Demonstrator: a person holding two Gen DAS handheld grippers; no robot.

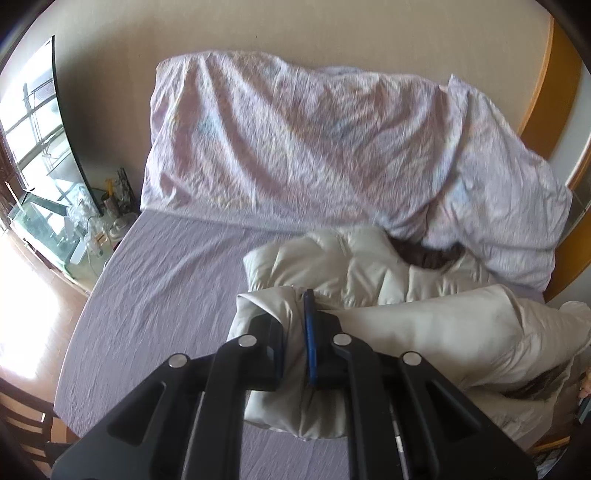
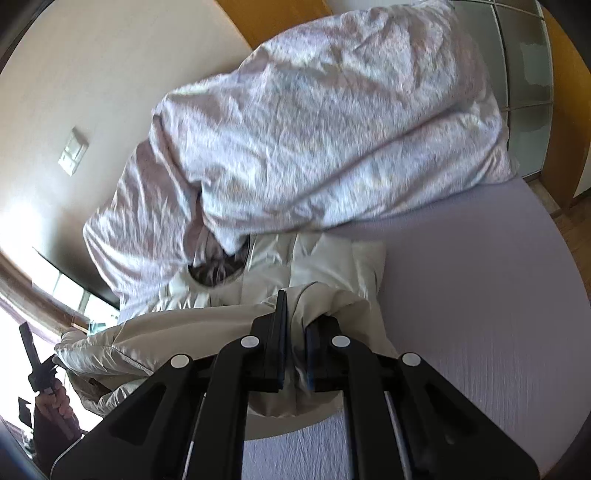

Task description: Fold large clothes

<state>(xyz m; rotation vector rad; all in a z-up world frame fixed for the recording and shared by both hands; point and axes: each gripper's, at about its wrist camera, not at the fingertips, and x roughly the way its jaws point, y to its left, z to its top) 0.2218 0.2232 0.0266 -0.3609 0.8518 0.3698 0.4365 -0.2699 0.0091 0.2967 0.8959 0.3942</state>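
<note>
**2 grippers pinch a puffy coat on the bed**

A big bed with a pale purple sheet fills the middle of both views. A tan wall stands behind it. In the left wrist view, a window glows at the left edge, and a small table with clear things on it sits below the window. Orange wood runs down the upper right of that frame. In the right wrist view, a light switch is on the wall at the upper left.

A crumpled quilt with a soft pink print is piled across the far side of the bed. In the right wrist view it fills the top middle of the frame.

The coat is cream and puffy. It lies on the sheet just in front of the quilt, at the lower right of the left wrist view. Its dark lining shows at the neck, touching the quilt's edge.

The left gripper sits at the bottom middle of its frame. Its jaws are clamped on a fold of the coat, with cloth bunched between them.

The right gripper is at the bottom middle of its own frame. Its jaws also squeeze a fold of the coat, and cloth hangs down under them.

At the lower left of the right wrist view, a hand holds the other gripper's handle.
</note>
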